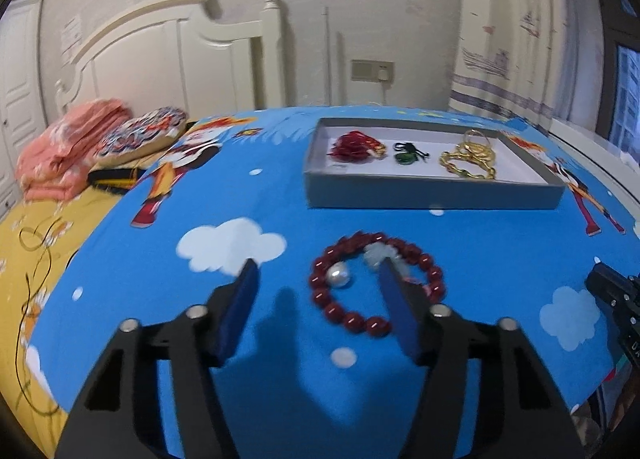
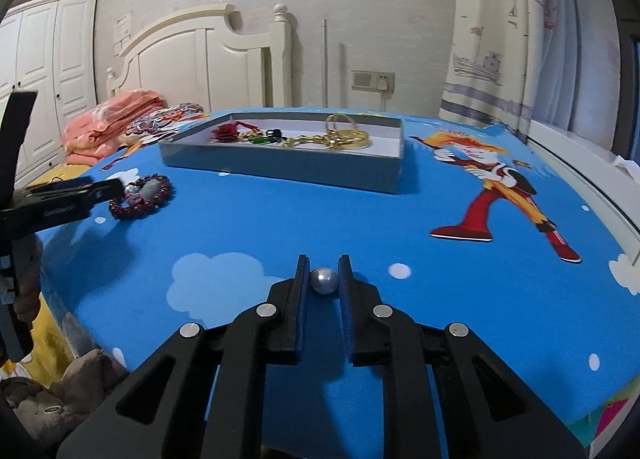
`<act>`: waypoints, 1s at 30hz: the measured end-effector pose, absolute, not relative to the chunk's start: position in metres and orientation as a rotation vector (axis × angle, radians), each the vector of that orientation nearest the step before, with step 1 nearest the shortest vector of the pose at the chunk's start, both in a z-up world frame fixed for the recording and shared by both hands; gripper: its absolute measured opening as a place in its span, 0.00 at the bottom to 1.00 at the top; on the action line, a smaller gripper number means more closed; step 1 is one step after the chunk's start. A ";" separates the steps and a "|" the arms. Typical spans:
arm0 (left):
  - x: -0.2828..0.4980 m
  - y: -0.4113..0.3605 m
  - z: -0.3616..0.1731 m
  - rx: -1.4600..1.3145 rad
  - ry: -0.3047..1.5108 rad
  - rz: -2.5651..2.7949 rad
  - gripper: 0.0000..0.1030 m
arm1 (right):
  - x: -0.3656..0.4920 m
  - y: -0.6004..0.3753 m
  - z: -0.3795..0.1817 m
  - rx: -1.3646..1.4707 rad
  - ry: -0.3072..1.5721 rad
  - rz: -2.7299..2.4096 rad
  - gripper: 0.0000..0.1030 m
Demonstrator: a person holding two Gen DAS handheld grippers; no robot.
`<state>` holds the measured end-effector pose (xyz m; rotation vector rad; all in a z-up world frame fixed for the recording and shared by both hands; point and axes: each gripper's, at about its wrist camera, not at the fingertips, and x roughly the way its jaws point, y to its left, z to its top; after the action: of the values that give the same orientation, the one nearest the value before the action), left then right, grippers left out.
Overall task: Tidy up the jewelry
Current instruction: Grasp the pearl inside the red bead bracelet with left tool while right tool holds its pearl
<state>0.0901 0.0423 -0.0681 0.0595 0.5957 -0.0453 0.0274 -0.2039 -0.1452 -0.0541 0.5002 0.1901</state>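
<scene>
Left wrist view: left hand-held gripper [image 1: 316,269] low over a blue cartoon-print sheet [image 1: 120,279], jaws apart and clamped on nothing. Red bead bracelet [image 1: 356,301] flat on the sheet, right pad [image 1: 396,299] over its right arc, left pad well clear to the left. White pearl [image 1: 339,274] inside the ring, touching the beads at its left. Pale charm [image 1: 378,253] on the far side of the loop. Straddle judged incomplete: only one finger at the bracelet, so no hold yet.

Grey tray [image 1: 436,195] farther off, already carrying red tassel piece [image 1: 354,147], green pendant on dark cord [image 1: 408,153] and gold chain with bangles [image 1: 472,159], each kept apart, presumably sorted by kind.

Right wrist view: right hand-held gripper [image 2: 324,271] closed on a small silver-grey bead [image 2: 325,280], pads pressing both sides, bead close to the sheet. Narrow grip suits a round, smooth item liable to roll. Tray [image 2: 280,169] far and left of this gripper; open space shows at its right end.

Risk noted: bead slipping out if pressure eases; bracelet dragging the loose pearl when lifted.
</scene>
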 end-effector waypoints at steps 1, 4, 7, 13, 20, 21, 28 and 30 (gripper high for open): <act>0.093 0.041 -0.069 0.063 0.605 -0.056 0.41 | 0.027 -0.203 -0.145 -0.056 0.500 0.194 0.15; 0.101 0.041 -0.074 0.046 0.640 -0.083 0.26 | 0.028 -0.203 -0.146 -0.052 0.501 0.198 0.15; 0.101 0.039 -0.075 0.057 0.636 -0.091 0.22 | 0.027 -0.206 -0.145 -0.041 0.502 0.198 0.15; 0.097 0.035 -0.074 0.073 0.639 -0.106 0.21 | 0.027 -0.207 -0.146 -0.029 0.497 0.200 0.15; 0.092 0.028 -0.067 0.086 0.615 -0.148 0.21 | 0.026 -0.210 -0.146 -0.018 0.496 0.198 0.15; 0.093 0.026 -0.069 0.087 0.628 -0.157 0.21 | 0.026 -0.211 -0.146 -0.017 0.496 0.197 0.15; 0.106 0.028 -0.078 0.104 0.664 -0.119 0.20 | 0.026 -0.212 -0.146 -0.013 0.498 0.196 0.15; 0.109 0.029 -0.078 0.095 0.681 -0.125 0.20 | 0.027 -0.213 -0.146 -0.014 0.497 0.196 0.16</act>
<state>0.1092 0.0287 -0.0776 0.0954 0.6810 -0.1253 0.0269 -0.2129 -0.1462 -0.0136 0.4974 0.1959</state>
